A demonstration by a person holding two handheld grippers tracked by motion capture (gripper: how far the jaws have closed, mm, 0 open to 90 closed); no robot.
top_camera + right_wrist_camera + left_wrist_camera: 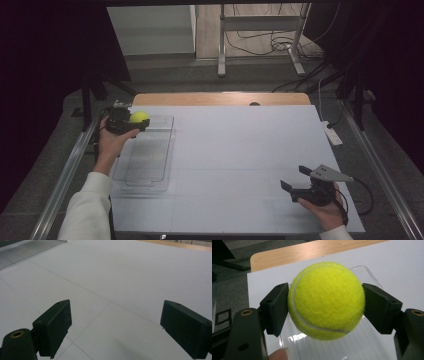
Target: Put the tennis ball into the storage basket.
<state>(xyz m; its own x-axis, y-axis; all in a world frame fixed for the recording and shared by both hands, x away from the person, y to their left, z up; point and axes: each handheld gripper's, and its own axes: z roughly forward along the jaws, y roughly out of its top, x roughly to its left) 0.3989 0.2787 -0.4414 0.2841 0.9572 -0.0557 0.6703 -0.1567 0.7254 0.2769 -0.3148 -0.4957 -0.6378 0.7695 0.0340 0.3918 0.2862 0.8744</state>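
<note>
Fuzzy yellow-green tennis ball clamped by left hand-held gripper above clear ribbed plastic tray, seemingly for dropping in; right hand-held gripper apart, idle over white desk.

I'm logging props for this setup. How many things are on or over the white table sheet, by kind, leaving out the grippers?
Tennis ball (yellow, clamped in the left gripper): 1
Clear plastic tray: 1
Total: 2
</note>
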